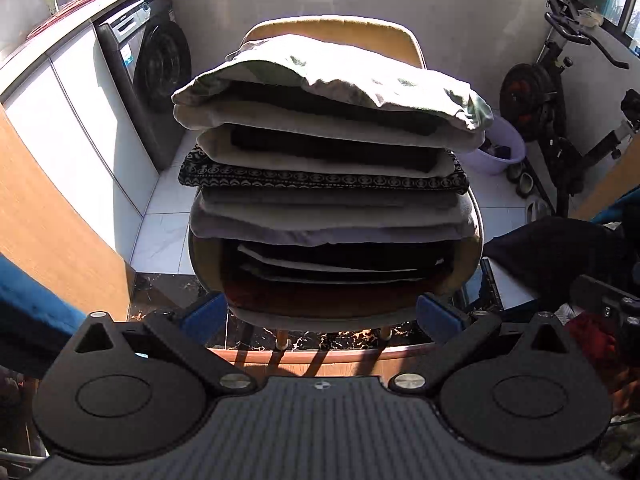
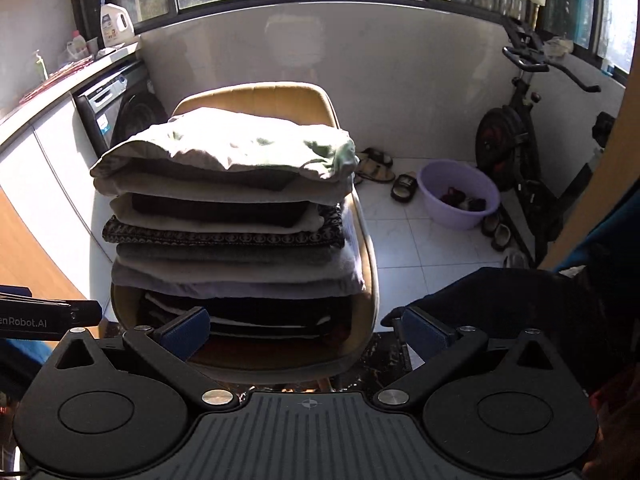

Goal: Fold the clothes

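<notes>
A tall stack of folded clothes (image 1: 326, 168) rests on the seat of a tan chair (image 1: 332, 30), a pale green piece on top and a black patterned one midway. The left gripper (image 1: 322, 314) and right gripper (image 2: 306, 334) both face the stack, jaws spread wide and empty. A dark garment (image 2: 516, 304) lies just beside the right gripper's right finger

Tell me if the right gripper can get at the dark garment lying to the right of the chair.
Probably yes. The right gripper is open and empty, and the dark garment lies just beyond its right finger with nothing lying over it. The stack of folded clothes on the chair sits off to the left.
</notes>
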Tool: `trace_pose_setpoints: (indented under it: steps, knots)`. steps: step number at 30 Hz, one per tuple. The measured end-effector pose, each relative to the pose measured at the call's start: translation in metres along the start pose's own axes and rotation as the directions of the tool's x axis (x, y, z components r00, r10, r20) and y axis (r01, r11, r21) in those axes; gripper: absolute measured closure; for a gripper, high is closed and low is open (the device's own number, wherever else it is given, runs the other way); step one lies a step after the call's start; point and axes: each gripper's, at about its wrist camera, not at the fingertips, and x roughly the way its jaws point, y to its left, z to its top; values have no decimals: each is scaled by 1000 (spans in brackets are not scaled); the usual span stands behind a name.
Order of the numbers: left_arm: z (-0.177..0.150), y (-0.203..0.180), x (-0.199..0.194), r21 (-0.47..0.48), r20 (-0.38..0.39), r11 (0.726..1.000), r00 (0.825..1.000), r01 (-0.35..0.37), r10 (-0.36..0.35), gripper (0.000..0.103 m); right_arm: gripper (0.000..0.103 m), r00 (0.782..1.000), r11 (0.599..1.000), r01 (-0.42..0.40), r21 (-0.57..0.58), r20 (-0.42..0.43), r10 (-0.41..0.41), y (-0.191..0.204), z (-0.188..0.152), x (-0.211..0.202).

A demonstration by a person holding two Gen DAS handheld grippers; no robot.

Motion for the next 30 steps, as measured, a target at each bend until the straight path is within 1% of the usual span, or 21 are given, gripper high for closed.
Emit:
trace_pose_setpoints:
  steps: [2,4,8,13,15,17,20,23,26,30]
  knots:
    - [-17,0,-13,-9,8,1000,1000,-12,12,0,1,1000,999,2,39,-16,-2,2,-13,-9]
    - [-32,1,-23,-2,22,1000,1000,-12,12,0,1,1000,998,4,66,-11,-3,6,-28,-22]
    - [-53,5,-35,38,35,999,999,-5,3,0,1,998,993,52,101,17,-54,15,-53,-46]
    - [-78,22,-50,69,29,997,999,25,-27,0,1,991,974,121,189,30,-129,28,-84,-78]
    - [-92,30,-57,82,22,996,999,38,-40,0,1,988,971,138,196,35,-148,41,-100,-92]
    - [-103,39,-64,72,15,996,998,54,-55,0,1,986,972,149,184,42,-159,58,-117,-106]
    - [-118,46,-75,85,26,993,996,80,-83,0,1,979,970,179,164,64,-191,77,-139,-128]
    - [-132,44,-87,133,42,987,995,90,-96,0,1,974,964,202,174,66,-216,85,-158,-144]
    - [-144,41,-97,176,46,979,993,101,-111,0,1,974,958,206,201,56,-221,89,-173,-155]
    - [-150,40,-106,195,59,975,991,104,-117,0,1,971,952,212,222,60,-231,91,-183,-167]
